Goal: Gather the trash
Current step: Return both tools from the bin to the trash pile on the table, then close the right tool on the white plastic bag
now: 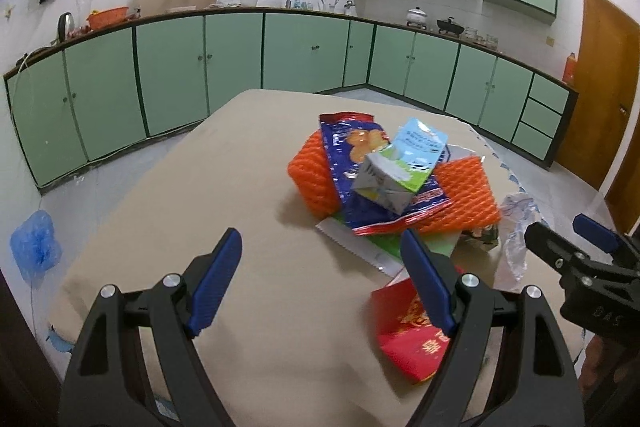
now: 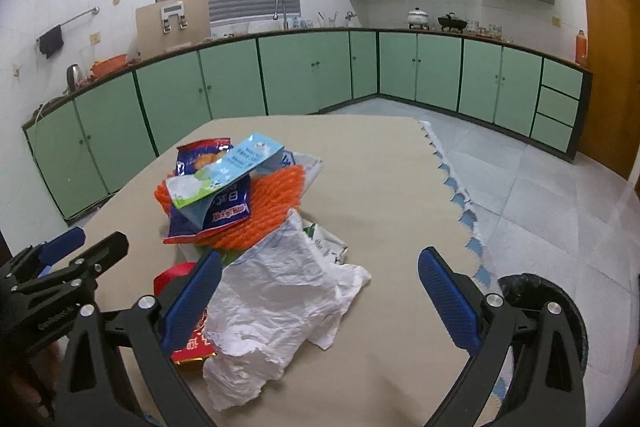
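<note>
Currently, both grippers hang over a beige-covered desk in a green-cabinet kitchen, each with its fingers spread wide and holding nothing. Furthest left, the left gripper hovers above bare desk, with a red foil packet under its right finger. Beyond it, mid-desk, sits the trash pile: an orange foam net, a blue snack bag across it, and a flattened milk carton on top. Nearer the right gripper lies a crumpled white plastic bag, partly between its fingers. Furthest right, a black-lined bin stands on the floor past the desk edge.

The pile is loose and stacked, so a pinch on the top piece probably drags or topples the others. The limp bag may slip from a shallow grip. The two grippers are close and could collide.
</note>
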The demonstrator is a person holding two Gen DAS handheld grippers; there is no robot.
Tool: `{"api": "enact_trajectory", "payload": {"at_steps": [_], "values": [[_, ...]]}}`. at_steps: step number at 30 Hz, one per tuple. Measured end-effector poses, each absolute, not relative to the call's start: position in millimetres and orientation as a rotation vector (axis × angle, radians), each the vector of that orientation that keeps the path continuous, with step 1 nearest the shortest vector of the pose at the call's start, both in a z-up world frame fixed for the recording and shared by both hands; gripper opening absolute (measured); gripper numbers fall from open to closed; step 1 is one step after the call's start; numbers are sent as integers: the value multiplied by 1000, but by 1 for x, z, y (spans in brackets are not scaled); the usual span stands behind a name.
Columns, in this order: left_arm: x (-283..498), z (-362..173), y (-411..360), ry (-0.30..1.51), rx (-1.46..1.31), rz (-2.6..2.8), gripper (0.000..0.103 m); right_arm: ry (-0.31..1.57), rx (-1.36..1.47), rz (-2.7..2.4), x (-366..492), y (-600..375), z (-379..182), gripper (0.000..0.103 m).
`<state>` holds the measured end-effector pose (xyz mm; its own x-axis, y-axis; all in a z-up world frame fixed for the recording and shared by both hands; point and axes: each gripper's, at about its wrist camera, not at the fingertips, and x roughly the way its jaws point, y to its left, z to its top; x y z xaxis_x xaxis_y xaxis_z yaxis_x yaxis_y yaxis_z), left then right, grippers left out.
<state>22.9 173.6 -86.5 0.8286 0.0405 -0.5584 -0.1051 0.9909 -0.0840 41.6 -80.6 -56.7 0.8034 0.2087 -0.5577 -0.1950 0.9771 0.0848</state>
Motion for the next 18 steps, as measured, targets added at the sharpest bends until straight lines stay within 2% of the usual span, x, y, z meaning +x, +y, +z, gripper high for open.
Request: {"api": "enact_trajectory", "payload": {"at_steps": [2,6,9,11,14,18], "values": [[23,-87,176,588,-109,85,79,624,13,233,45,-77,-62,83],[24,-88,179,594,-116,83,79,668,-9,257,46,-69,-70,65],[25,-89,175,599,-114,72,79,684,-19,269,46,-70,-72,47],[25,-90,171,603,-112,61,79,700,-19,285,46,-71,-73,30],[25,-92,165,613,-110,43,79,706,-22,297,44,-73,-75,13],[25,-95,155,627,-101,21,79,692,-30,298,40,-79,-70,8]]}}
